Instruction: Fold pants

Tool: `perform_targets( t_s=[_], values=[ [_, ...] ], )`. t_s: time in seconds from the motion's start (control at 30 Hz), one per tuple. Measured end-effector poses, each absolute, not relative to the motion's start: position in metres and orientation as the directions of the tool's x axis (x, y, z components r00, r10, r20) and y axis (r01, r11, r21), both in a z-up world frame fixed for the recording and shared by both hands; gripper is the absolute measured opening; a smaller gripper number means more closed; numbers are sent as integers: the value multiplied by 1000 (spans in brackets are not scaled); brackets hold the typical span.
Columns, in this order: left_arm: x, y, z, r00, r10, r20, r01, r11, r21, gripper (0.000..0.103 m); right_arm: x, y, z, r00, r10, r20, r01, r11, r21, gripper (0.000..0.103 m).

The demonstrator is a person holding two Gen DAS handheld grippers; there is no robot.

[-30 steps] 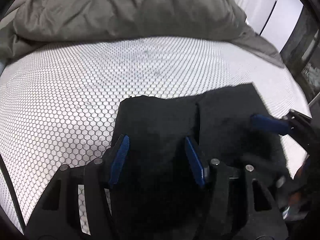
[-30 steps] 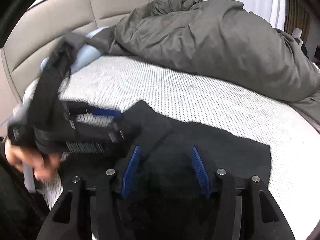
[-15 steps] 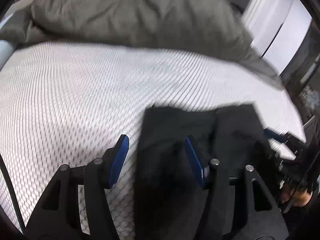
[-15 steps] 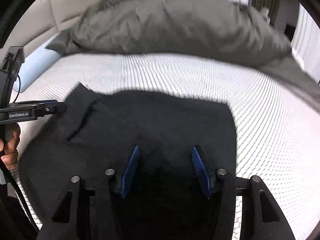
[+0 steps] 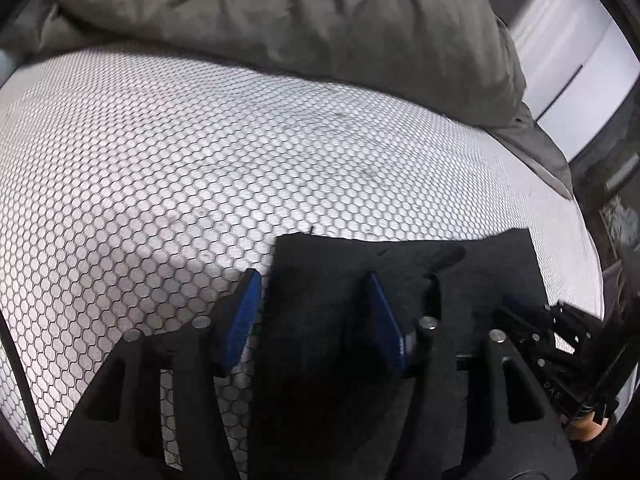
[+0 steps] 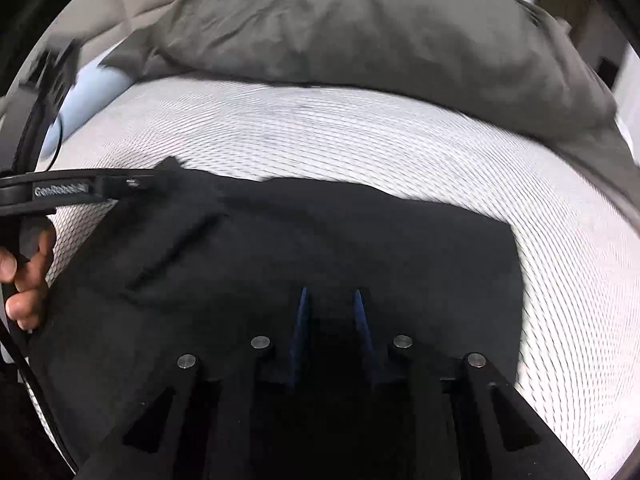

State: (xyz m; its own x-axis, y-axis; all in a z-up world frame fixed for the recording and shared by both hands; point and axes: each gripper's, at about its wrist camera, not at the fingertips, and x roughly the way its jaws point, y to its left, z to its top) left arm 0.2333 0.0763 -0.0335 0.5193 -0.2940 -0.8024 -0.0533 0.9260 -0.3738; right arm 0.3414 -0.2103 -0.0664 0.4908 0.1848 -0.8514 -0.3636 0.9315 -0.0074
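Two tools worked black pants (image 6: 320, 248) lying flat on the bed (image 5: 160, 168), long axis across its near edge. The left tool (image 5: 316, 312) stood spread astride one end; the right tool (image 6: 330, 316) had just been closing, narrowed over cloth, grip unclear.

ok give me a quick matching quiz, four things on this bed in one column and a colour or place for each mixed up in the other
Things:
1. pants
2. duvet
3. bed sheet
4. pillow

Descriptions:
A. pale blue, at the left edge near the headboard
B. white with a honeycomb pattern
C. black, lying flat at the near edge of the bed
D. grey, bunched up at the far side of the bed

Pairs: 1-C, 2-D, 3-B, 4-A
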Motion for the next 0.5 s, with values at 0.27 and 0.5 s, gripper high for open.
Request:
perform_targets(
  t_s=[0.27, 0.5],
  values=[
    [164, 69, 12, 616, -240, -750, -20, 947, -320, 55, 291, -225, -24, 575, 247, -780, -381, 925, 13, 34],
    [105, 25, 7, 564, -233, -792, 89, 971, -222, 55, 221, -172, -42, 480, 335, -811, -533, 845, 33, 43]
  ],
)
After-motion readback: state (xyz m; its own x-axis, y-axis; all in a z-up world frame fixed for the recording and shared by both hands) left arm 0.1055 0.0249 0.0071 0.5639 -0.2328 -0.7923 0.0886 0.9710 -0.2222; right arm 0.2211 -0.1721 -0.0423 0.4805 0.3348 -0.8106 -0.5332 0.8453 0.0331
